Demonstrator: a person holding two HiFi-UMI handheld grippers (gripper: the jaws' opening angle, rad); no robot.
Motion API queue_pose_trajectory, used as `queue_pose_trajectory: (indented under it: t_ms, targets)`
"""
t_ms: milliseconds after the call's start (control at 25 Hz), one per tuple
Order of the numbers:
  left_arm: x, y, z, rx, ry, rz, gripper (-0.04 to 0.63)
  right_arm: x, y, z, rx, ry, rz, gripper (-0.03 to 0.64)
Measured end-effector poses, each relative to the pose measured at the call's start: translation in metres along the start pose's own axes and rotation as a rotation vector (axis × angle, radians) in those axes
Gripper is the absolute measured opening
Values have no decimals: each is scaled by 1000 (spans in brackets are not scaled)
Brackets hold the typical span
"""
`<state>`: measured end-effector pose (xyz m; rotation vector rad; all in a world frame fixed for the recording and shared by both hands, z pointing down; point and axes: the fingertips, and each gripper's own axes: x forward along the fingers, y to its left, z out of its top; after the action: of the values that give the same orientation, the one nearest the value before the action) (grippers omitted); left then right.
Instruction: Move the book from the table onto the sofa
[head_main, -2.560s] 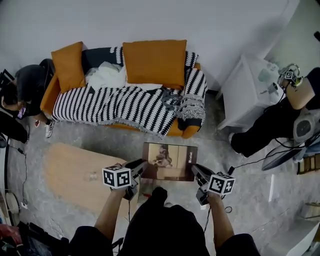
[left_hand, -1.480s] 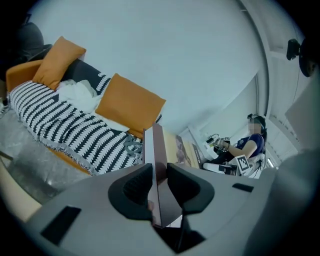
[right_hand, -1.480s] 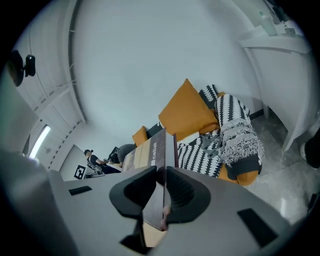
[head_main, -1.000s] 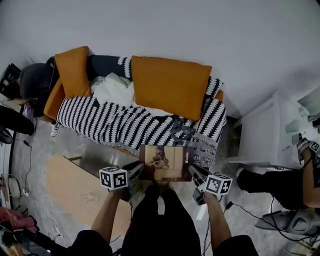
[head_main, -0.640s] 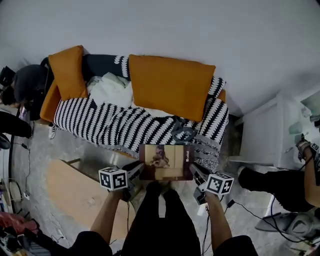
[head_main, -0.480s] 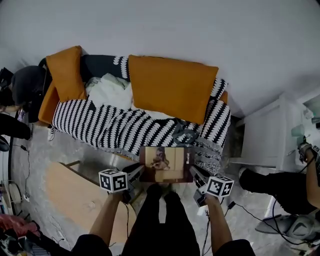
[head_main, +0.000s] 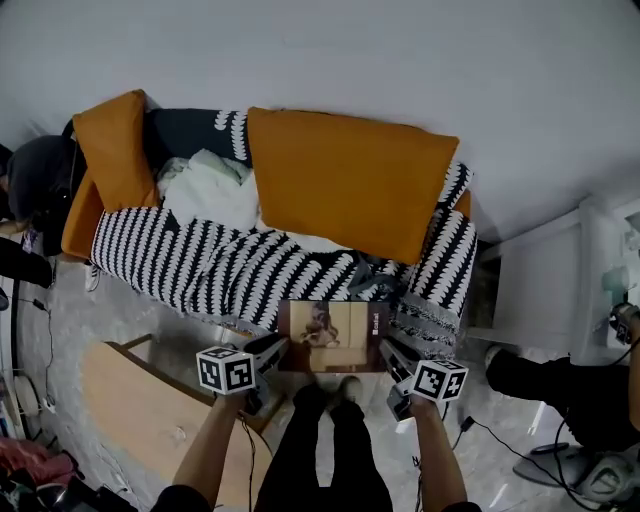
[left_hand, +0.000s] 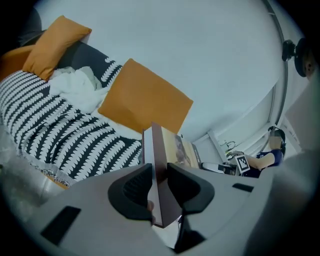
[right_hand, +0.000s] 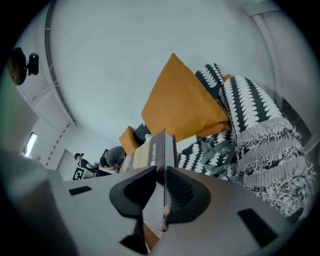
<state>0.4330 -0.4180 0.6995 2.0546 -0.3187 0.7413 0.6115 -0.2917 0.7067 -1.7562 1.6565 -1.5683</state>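
A brown book (head_main: 334, 336) with a picture on its cover is held flat in the air between both grippers, over the front edge of the sofa (head_main: 200, 262). My left gripper (head_main: 276, 349) is shut on the book's left edge (left_hand: 161, 170). My right gripper (head_main: 388, 357) is shut on the book's right edge (right_hand: 161, 165). The sofa wears a black-and-white patterned throw and carries a large orange cushion (head_main: 350, 180), a smaller orange cushion (head_main: 108, 140) and a white cloth (head_main: 212, 190).
A light wooden table (head_main: 150, 420) lies at lower left, beside my legs (head_main: 320, 450). A white cabinet (head_main: 560, 280) stands right of the sofa. One person sits at the far right (head_main: 590, 400), another crouches at the sofa's left end (head_main: 35, 180).
Both grippers have carried the book forward and lower, from in front of the sofa to above its front edge. The sofa now fills more of the head view.
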Motion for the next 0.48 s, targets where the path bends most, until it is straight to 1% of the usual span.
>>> queue_pose_trajectory:
  t_ms: [240,480]
  targets:
    - [28,33,-4,-15,18,-3,103,33,-30,-1,10,14,-10,80]
    - [66,76,-3,-38,2,-12,103,76,-68,-1,15,17,-19,80]
